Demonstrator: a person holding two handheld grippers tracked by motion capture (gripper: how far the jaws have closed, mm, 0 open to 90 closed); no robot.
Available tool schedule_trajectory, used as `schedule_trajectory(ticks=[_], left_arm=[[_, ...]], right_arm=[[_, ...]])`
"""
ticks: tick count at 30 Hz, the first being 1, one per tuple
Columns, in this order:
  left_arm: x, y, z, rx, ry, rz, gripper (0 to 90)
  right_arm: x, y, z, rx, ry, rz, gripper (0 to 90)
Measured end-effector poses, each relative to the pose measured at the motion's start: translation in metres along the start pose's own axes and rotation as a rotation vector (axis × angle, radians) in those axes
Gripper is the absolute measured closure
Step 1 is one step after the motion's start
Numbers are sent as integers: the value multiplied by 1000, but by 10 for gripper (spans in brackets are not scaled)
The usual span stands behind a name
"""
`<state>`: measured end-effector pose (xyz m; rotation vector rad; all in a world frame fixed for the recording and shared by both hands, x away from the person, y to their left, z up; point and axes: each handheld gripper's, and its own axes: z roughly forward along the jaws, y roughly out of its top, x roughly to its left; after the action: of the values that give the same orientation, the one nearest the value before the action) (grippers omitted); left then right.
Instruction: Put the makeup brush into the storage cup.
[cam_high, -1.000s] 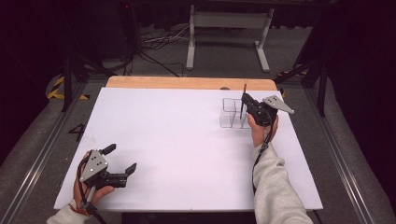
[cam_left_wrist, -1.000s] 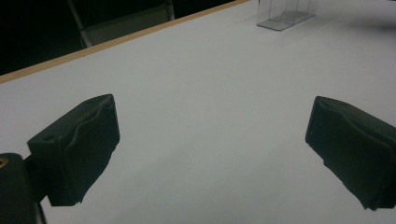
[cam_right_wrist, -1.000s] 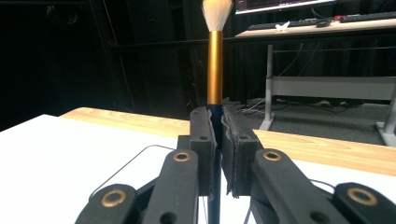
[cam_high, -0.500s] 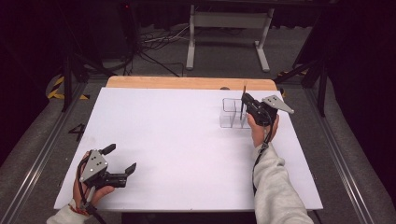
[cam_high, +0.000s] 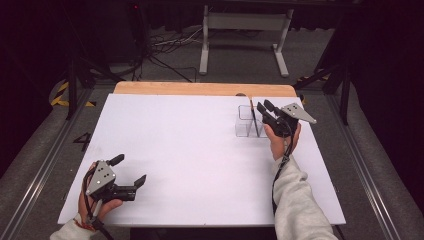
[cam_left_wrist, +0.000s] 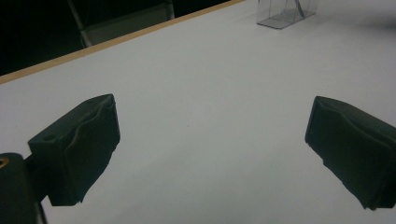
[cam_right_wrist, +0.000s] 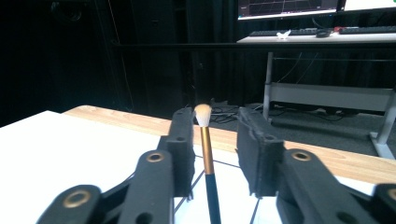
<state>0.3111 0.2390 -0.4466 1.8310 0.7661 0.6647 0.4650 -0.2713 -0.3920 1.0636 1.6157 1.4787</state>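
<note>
Standing upright in a clear plastic organiser (cam_high: 248, 121) near the far right of the white bench (cam_high: 200, 150), a makeup brush (cam_right_wrist: 207, 158) with a pale bristle tip, gold ferrule and dark handle rises between the jaws of the right gripper (cam_right_wrist: 215, 154). Those jaws have just been opening: the brush sits just beside the left pad, with a clear gap to the right pad, so nothing clamps it. In the high view the right gripper (cam_high: 266, 111) hovers at the organiser's right side, held by a hand in a grey sleeve (cam_high: 295, 200). The left gripper (cam_high: 129, 171) rests at the near left corner of the bench, well apart from the organiser, its jaws spread wide over bare white surface with nothing between them.
</note>
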Motion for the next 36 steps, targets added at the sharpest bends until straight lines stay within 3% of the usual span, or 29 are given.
schedule_trajectory(ticks=[6, 11, 22, 29, 36], left_arm=[[0, 0, -1, -4, 3, -2, 38], [-1, 0, -1, -6, 0, 2, 37], [-1, 1, -2, -9, -1, 12, 37], [-2, 1, -1, -5, 2, 17, 35], [-2, 1, -2, -8, 5, 25, 35]], right_arm=[[2, 1, -6, -11, -5, 1, 563], [4, 4, -9, -14, 21, -8, 501], [19, 13, -20, -7, 33, -113, 262], [29, 18, -24, 9, 2, -156, 132], [26, 17, -27, 18, 8, -123, 111]])
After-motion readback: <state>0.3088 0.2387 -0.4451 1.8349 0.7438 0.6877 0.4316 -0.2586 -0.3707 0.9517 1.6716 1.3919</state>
